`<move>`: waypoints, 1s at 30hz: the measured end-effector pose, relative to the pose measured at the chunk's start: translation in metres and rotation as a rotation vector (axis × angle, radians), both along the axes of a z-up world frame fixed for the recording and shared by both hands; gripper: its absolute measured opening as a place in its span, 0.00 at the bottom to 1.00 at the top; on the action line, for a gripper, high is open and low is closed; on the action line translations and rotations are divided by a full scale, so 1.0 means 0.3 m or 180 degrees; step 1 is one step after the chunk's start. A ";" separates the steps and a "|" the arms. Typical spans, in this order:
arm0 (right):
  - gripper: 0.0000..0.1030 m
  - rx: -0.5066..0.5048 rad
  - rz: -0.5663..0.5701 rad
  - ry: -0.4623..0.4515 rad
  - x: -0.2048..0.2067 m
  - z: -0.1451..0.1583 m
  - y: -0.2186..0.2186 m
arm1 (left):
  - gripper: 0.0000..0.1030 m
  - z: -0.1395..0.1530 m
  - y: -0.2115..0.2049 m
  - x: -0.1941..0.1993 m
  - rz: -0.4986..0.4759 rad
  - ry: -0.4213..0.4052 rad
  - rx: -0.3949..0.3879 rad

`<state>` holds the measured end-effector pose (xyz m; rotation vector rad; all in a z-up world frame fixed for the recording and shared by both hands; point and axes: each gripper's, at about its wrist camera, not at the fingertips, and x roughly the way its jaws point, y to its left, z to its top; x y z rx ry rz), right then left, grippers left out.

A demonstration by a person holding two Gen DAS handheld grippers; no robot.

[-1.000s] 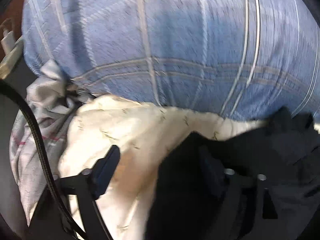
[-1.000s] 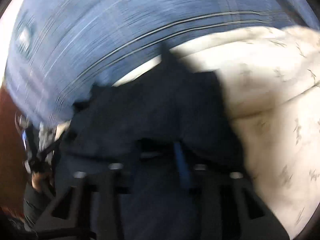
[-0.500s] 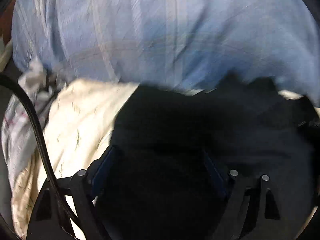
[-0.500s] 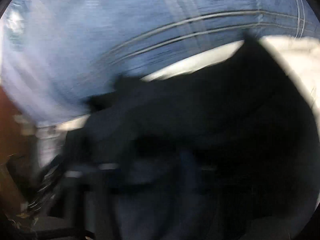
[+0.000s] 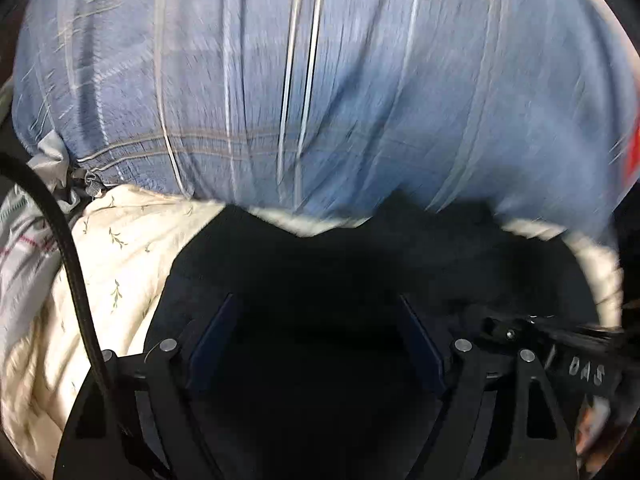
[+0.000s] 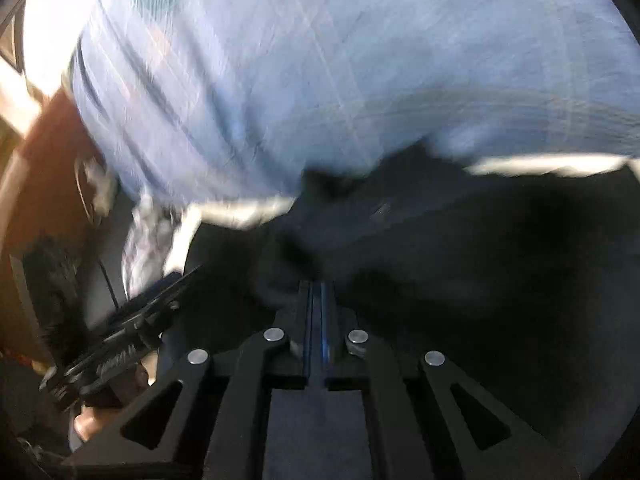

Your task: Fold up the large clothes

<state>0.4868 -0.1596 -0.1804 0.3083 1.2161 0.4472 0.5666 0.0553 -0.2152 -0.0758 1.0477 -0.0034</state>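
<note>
A black garment [image 5: 360, 272] lies on a cream leaf-print cloth [image 5: 120, 248], in front of a blue plaid cover [image 5: 320, 80]. My left gripper [image 5: 316, 308] is open, its fingers spread over the black garment. My right gripper [image 6: 318, 288] is shut, its blue pads pressed together on a fold of the black garment [image 6: 460, 248]. The right gripper shows at the right edge of the left wrist view [image 5: 560, 344]. The left gripper shows at the lower left of the right wrist view [image 6: 132, 320].
A grey plaid cloth [image 5: 24, 248] is bunched at the left beside the cream cloth. A black cable [image 5: 76, 276] hangs across the left of the left wrist view. Brown wood [image 6: 44, 168] lies at the left of the right wrist view.
The black garment has been drawn left across the cream cloth and now fills the space between my left fingers. My right gripper has closed fully on it and moved left.
</note>
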 end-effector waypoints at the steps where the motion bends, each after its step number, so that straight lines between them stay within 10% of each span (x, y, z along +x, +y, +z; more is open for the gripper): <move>1: 0.02 -0.0164 -0.0029 0.0045 0.039 -0.034 0.025 | 0.75 -0.058 -0.001 0.026 0.0095 0.0148 0.0153; 7: 0.00 -0.0255 -0.0724 -0.0078 0.181 -0.075 -0.128 | 0.78 -0.073 0.042 0.108 0.0436 -0.0056 0.0685; 11: 0.05 -0.0107 -0.0886 -0.0268 0.113 0.032 -0.226 | 0.61 0.032 0.133 0.058 0.0694 -0.0155 0.0180; 17: 0.19 0.0125 -0.0329 -0.0164 -0.189 0.123 -0.216 | 0.81 0.117 0.063 -0.257 0.0139 -0.0109 -0.0276; 20: 0.15 -0.0288 -0.0516 0.0059 -0.244 0.007 -0.285 | 0.87 0.000 0.069 -0.322 0.0203 0.0032 0.0621; 24: 0.00 -0.0146 -0.1384 -0.0004 -0.317 0.020 -0.545 | 0.78 0.077 0.187 -0.389 0.0723 0.0052 0.0394; 25: 0.08 -0.0146 -0.1460 -0.0136 -0.366 0.071 -0.589 | 0.81 0.127 0.196 -0.418 0.0741 -0.0059 0.0395; 28: 0.84 -0.0078 -0.1631 -0.0423 -0.549 0.200 -0.690 | 0.91 0.229 0.221 -0.549 0.0719 -0.0207 0.0107; 30: 0.86 0.0074 -0.1702 -0.0546 -0.694 0.257 -0.745 | 0.94 0.246 0.237 -0.637 0.0746 -0.0171 -0.0272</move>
